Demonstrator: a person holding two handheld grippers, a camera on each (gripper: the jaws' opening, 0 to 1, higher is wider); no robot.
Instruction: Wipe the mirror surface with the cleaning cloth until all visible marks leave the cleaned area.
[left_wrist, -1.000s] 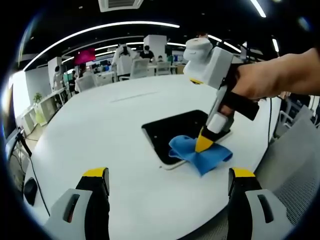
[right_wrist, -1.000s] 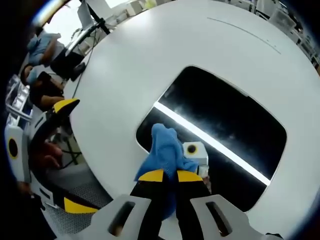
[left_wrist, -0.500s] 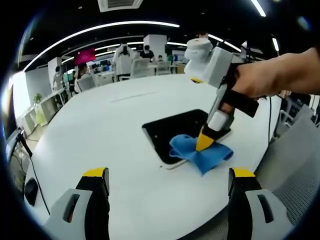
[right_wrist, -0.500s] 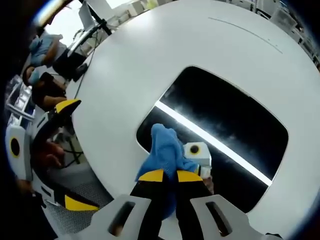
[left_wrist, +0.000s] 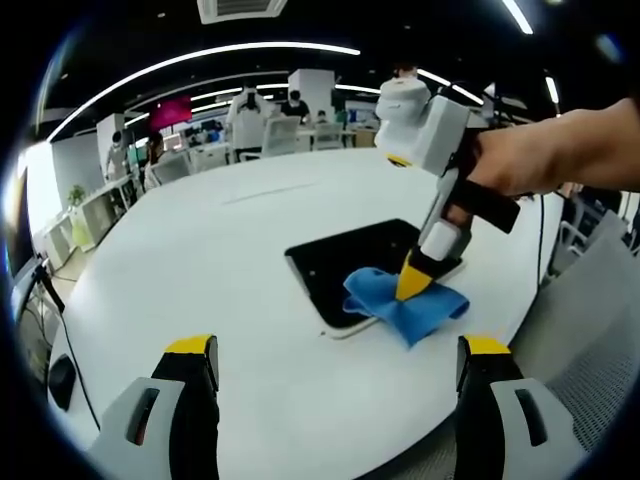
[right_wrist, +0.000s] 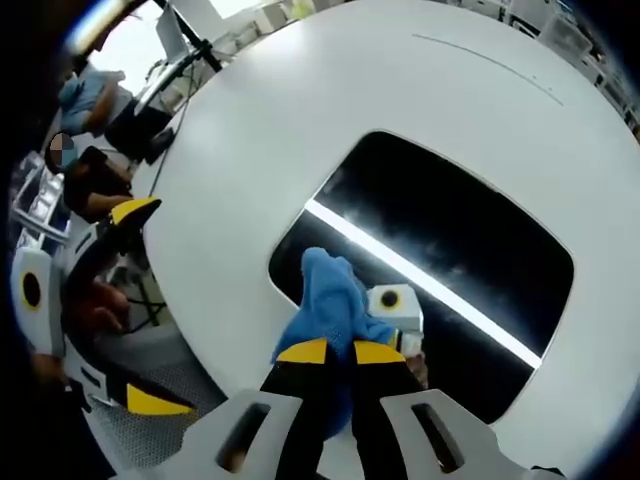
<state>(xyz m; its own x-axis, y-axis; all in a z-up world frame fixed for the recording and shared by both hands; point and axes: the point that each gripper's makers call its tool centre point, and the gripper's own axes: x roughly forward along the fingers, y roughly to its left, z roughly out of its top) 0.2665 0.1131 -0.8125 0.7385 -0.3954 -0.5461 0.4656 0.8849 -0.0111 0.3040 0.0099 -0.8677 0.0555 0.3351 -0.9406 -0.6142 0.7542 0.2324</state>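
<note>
In the left gripper view the right gripper (left_wrist: 410, 288) is pressing down from the upper right, held by a person's hand (left_wrist: 540, 160), its yellow-tipped jaws pinched together on the blue cleaning cloth (left_wrist: 405, 305). The cloth is lying bunched over the near right corner of the mirror (left_wrist: 350, 265), with part of it spilling onto the white round table (left_wrist: 220, 250). The left gripper (left_wrist: 335, 375) is hovering low at the table's near edge, well apart from the mirror, its jaws standing wide with nothing between them. This view is also taking in the open office behind, with desks and chairs (left_wrist: 270, 135).

The right gripper view is looking steeply down instead. Here the right gripper (right_wrist: 330, 352) is showing its jaws closed on the cleaning cloth (right_wrist: 330, 300), and the mirror (right_wrist: 450, 250) is reflecting a bright ceiling light as a thin streak. The mirror is a rounded rectangle lying flat, its long axis running from the cloth end away toward the table's middle. Faint specks may be sitting on the dark glass, though they are too small to be sure. The left gripper (right_wrist: 105, 310) is appearing at the left, beyond the table (right_wrist: 300, 110) rim.
</note>
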